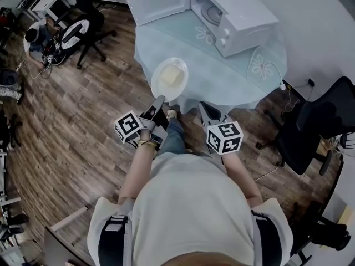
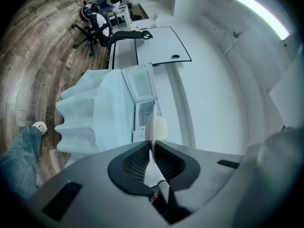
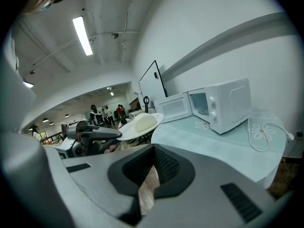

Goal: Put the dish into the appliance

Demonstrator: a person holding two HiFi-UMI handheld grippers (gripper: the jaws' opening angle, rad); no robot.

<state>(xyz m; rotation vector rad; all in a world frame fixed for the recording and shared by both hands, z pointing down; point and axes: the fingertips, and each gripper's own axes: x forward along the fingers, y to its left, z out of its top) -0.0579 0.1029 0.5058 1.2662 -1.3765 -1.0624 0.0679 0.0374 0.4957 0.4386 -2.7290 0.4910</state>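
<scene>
A white plate [image 1: 160, 83] carries a pale lump of food [image 1: 171, 75] and hangs in the air just before the near edge of the round table [image 1: 233, 85]. My left gripper [image 1: 159, 102] is shut on the plate's near rim. In the left gripper view the plate [image 2: 151, 127] shows edge-on between my left gripper's [image 2: 151, 144] pads. The white microwave [image 1: 238, 15] stands at the table's far side with its door [image 1: 158, 3] swung wide open. My right gripper [image 1: 207, 110] is shut and empty beside the table edge, to the right of the plate [image 3: 137, 126].
A pale blue cloth [image 3: 213, 141] covers the table, and a white cable [image 3: 263, 132] lies on it by the microwave [image 3: 228, 106]. A black office chair [image 1: 316, 126] stands at the right, another [image 1: 89, 26] at the far left near a seated person [image 1: 33, 37].
</scene>
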